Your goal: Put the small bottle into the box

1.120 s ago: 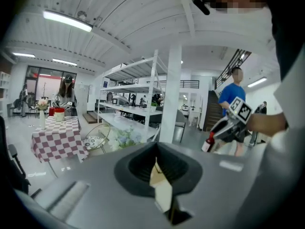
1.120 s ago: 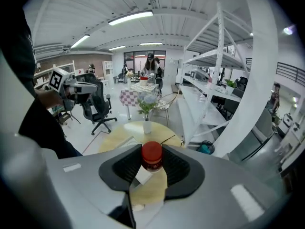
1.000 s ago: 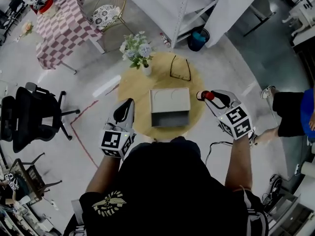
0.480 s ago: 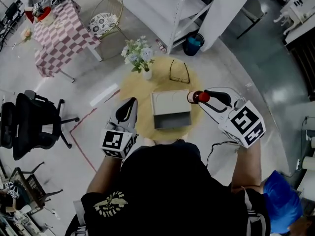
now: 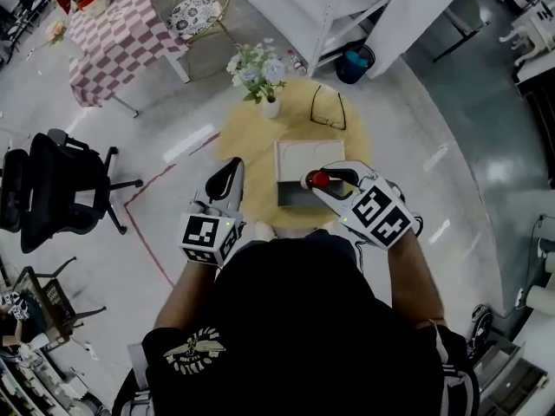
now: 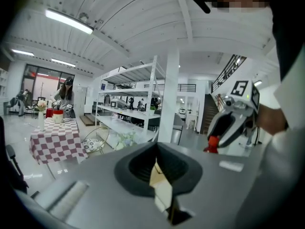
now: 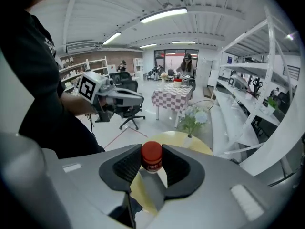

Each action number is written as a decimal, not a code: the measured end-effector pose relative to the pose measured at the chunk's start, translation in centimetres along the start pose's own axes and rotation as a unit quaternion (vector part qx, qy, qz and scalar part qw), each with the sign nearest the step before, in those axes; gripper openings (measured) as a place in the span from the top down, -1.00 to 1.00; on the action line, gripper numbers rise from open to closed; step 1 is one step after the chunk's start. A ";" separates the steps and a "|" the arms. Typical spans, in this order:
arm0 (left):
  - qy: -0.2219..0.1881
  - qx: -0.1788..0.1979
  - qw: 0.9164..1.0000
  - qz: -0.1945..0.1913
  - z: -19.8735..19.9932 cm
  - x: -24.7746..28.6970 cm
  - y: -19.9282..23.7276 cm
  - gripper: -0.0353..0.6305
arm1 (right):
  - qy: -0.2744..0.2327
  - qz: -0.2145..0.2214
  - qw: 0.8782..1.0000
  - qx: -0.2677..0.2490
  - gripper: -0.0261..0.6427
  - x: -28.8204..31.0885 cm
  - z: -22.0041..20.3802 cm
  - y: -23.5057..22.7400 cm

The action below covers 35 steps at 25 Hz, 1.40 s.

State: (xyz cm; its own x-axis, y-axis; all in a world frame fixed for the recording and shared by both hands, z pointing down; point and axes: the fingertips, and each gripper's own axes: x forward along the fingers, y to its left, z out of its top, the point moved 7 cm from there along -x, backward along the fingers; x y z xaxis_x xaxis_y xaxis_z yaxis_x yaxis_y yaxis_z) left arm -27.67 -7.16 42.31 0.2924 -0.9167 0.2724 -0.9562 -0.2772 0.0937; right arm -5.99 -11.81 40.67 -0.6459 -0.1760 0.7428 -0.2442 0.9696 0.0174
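Head view: the right gripper (image 5: 323,180) pinches the small bottle (image 5: 319,179) above the near side of the box (image 5: 299,156), in the middle of the table (image 5: 251,146).
Left gripper view: the left gripper (image 6: 155,149) is closed and holds nothing.
Right gripper view: the bottle stands up tall, with its red cap on top between the jaws.

I am looking into a large open lab or test hall, staged with a few pieces of home furniture. The pale polished floor (image 5: 451,128) carries a red tape line (image 5: 149,245). Long strip lights (image 7: 164,15) run across a white ribbed ceiling. Tall white metal shelving (image 7: 248,68) lines one side, and a staircase (image 6: 208,116) rises beyond it. A black office chair (image 5: 52,189) stands near a table under a red-and-white checked cloth (image 5: 121,37). Nearby are a wire chair with a patterned cushion (image 5: 195,11) and a small round wooden table (image 5: 247,141) with a vase of flowers (image 5: 258,68). A person (image 7: 186,63) stands in the distance.
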 end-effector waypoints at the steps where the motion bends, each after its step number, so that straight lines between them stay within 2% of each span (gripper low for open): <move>1: 0.001 0.000 1.000 0.002 -0.1 -0.1 0.0 0.89 | 0.007 0.005 1.000 0.005 0.49 1.6 -1.1 0.2; 4: 0.007 -0.002 1.000 0.011 -0.5 -0.5 0.0 0.89 | 0.028 0.002 0.999 0.018 0.49 6.3 -5.1 0.4; 9: 0.019 0.001 1.000 0.024 -1.1 -1.0 0.4 0.89 | 0.049 -0.026 0.998 0.021 0.50 12.7 -11.4 0.1; 14: 0.036 0.005 0.999 0.036 -1.5 -0.8 -0.1 0.89 | 0.061 -0.041 0.997 0.037 0.49 16.5 -16.9 0.1; 17: 0.043 0.009 0.998 0.040 -1.6 -0.4 -0.7 0.89 | 0.066 -0.042 0.997 0.026 0.49 18.0 -19.9 0.1; 21: 0.058 0.014 0.997 0.052 -2.1 0.0 -1.5 0.89 | 0.058 -0.038 0.998 0.004 0.49 19.4 -22.0 0.0; 26: 0.066 0.016 0.996 0.061 -2.0 1.5 -3.4 0.89 | 0.034 -0.021 0.999 0.013 0.43 19.0 -22.2 -0.7; 29: 0.064 0.015 0.996 0.067 -1.6 2.6 -5.0 0.89 | -0.012 -0.018 1.000 0.018 0.37 15.2 -20.4 -1.8; 31: 0.048 0.016 0.996 0.069 -0.6 3.5 -6.2 0.89 | -0.084 -0.039 0.995 0.044 0.37 10.3 -18.0 -3.8; 32: 0.036 0.016 0.997 0.069 0.2 3.9 -6.8 0.89 | -0.133 -0.057 0.988 0.063 0.39 7.3 -16.4 -5.1; 35: -0.010 0.015 0.997 0.069 2.3 4.8 -8.8 0.89 | -0.277 -0.127 0.948 0.092 0.90 -2.1 -11.2 -8.9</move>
State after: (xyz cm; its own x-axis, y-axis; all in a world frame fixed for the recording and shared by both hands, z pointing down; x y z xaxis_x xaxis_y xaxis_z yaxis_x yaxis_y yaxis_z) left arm -17.90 -9.81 40.56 0.1581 -0.9522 0.2613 -0.9873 -0.1565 0.0270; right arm 5.60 -18.16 46.43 -0.8180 -0.5113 0.2637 -0.5316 0.8470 -0.0067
